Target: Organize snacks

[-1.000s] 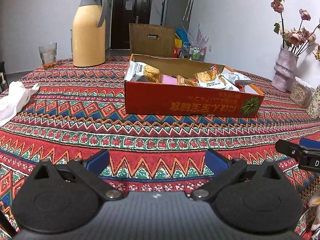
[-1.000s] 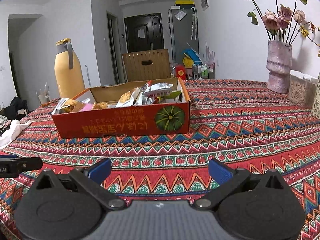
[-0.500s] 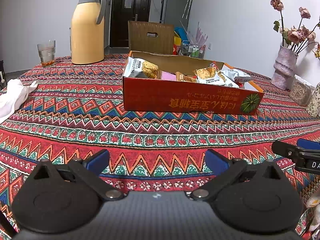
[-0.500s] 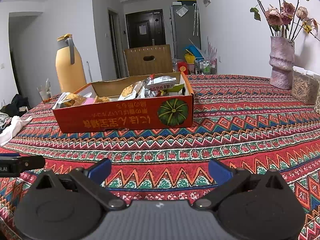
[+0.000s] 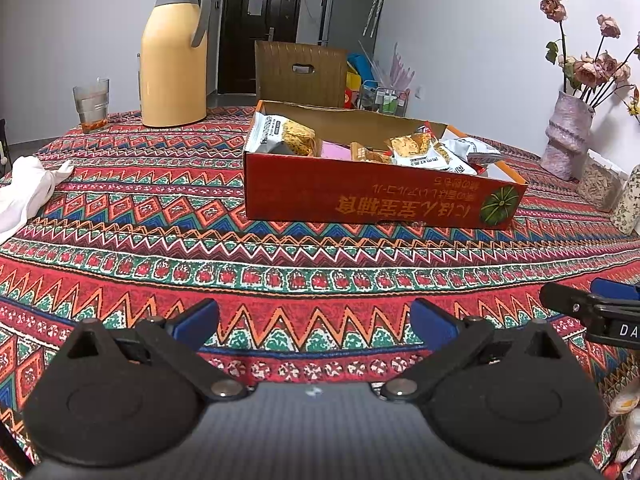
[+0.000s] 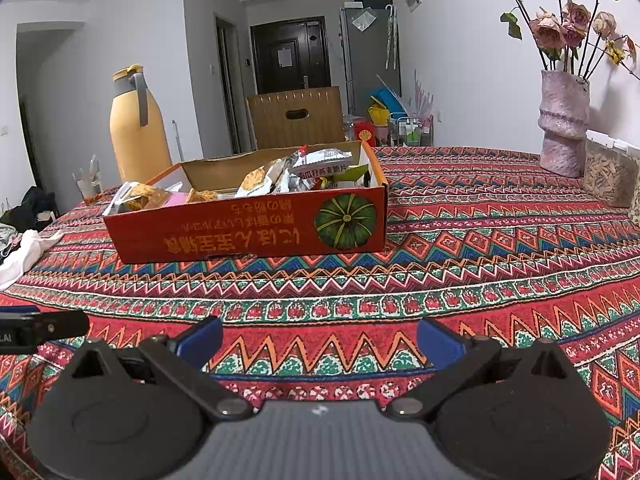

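The left gripper (image 5: 314,314) and the right gripper (image 6: 319,334) both hung low over the red zigzag-patterned tablecloth (image 5: 168,216), each with its blue-padded fingers (image 5: 196,318) spread wide and holding nothing. Well ahead of them sat the shallow red cardboard box with a green pumpkin printed on its side (image 6: 248,232), and the crinkled foil snack packets (image 6: 320,162) lay heaped inside it. A tall yellow thermos jug (image 5: 174,52) stood beyond the box, a drinking glass (image 5: 91,102) beside it.
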`<state>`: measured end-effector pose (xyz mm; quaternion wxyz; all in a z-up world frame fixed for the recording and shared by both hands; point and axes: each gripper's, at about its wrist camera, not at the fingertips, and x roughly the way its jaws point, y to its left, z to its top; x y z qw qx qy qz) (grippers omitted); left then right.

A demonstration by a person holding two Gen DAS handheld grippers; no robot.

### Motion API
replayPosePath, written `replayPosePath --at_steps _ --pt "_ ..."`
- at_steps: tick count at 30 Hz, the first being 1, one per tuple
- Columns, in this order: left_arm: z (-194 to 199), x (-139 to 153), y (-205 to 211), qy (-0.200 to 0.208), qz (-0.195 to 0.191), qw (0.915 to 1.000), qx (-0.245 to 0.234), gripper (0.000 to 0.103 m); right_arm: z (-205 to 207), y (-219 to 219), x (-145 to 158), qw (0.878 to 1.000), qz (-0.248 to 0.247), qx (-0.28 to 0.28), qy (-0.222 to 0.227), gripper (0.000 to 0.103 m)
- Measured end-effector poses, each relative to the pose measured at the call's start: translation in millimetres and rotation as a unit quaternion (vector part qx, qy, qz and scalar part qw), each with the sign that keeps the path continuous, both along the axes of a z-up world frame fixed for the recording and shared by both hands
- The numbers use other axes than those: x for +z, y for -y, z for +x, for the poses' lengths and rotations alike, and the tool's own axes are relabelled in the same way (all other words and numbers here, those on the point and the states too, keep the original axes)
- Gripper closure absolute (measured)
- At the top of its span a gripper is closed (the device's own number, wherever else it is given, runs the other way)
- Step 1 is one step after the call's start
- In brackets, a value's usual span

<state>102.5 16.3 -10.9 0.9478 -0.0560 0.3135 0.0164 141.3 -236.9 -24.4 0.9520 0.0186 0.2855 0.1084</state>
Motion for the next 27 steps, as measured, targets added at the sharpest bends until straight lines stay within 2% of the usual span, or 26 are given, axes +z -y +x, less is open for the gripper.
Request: replayPosePath --at_steps 27 --pt "-3.2 1.1 -0.1 0.001 -0.004 1.0 -0.001 0.0 -2.0 -0.1 0.6 1.0 -0.001 0.001 0.001 0.0"
